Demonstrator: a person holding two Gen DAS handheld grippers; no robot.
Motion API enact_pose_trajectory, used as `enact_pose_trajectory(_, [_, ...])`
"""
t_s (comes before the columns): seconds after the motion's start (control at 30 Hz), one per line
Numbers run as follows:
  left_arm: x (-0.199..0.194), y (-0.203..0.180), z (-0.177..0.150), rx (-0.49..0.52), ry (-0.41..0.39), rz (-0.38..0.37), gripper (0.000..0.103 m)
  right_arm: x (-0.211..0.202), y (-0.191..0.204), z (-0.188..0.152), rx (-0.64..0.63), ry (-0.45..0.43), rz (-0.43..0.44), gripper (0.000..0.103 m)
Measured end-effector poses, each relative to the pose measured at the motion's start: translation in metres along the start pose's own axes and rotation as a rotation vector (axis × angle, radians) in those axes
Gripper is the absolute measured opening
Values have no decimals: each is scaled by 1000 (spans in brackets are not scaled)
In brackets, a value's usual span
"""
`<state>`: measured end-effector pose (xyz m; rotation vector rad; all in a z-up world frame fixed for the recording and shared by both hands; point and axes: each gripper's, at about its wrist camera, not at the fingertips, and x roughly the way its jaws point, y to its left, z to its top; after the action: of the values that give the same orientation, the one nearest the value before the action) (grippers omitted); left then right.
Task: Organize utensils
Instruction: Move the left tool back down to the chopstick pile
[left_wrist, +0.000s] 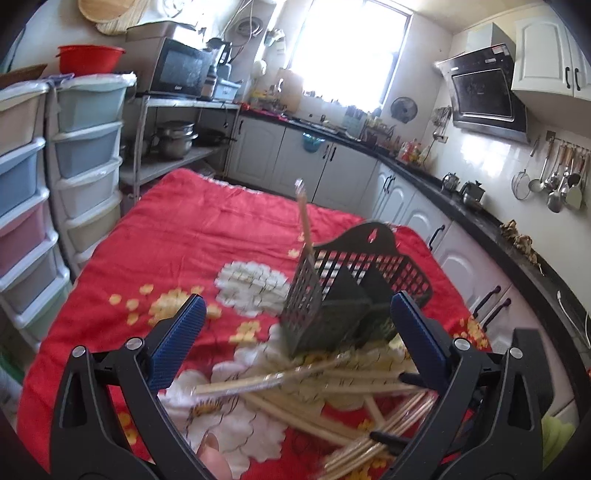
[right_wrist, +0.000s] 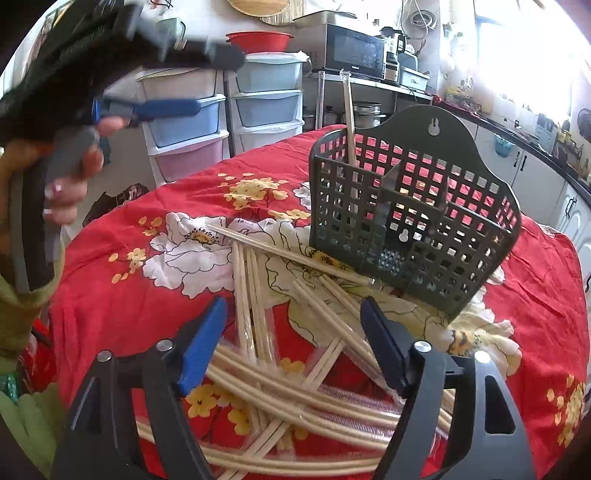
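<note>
A dark slotted plastic utensil basket stands on the red floral cloth. One wrapped chopstick pair stands upright in its left compartment. Several wrapped chopsticks lie criss-crossed on the cloth in front of the basket. My left gripper is open, short of the basket and over the pile, with nothing between its pads. My right gripper is open above the pile, its fingers touching nothing. In the right wrist view a hand holds the left gripper, raised at the upper left.
Stacked pastel plastic drawers stand just beyond the table's far-left side. A microwave sits on a metal shelf behind. White cabinets under a black counter run along the right. Ladles hang on the wall.
</note>
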<state>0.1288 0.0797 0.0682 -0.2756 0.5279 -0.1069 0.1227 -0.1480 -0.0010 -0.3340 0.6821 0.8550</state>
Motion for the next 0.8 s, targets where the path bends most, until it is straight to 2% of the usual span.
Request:
enact_pose_trajectory(0.13, [-2,8,-14,-15,25,16,92,-7,2,-6,10,1,-2,79])
enact_pose_trajectory(0.5, [-1,12,-48,-19,89,29,92,-33,-2,-27,96,-15,-46,90])
enact_pose_trajectory(0.8, [3,6,-67,-1,134,26,92,-57,-26,-46,221,-46,-124,91])
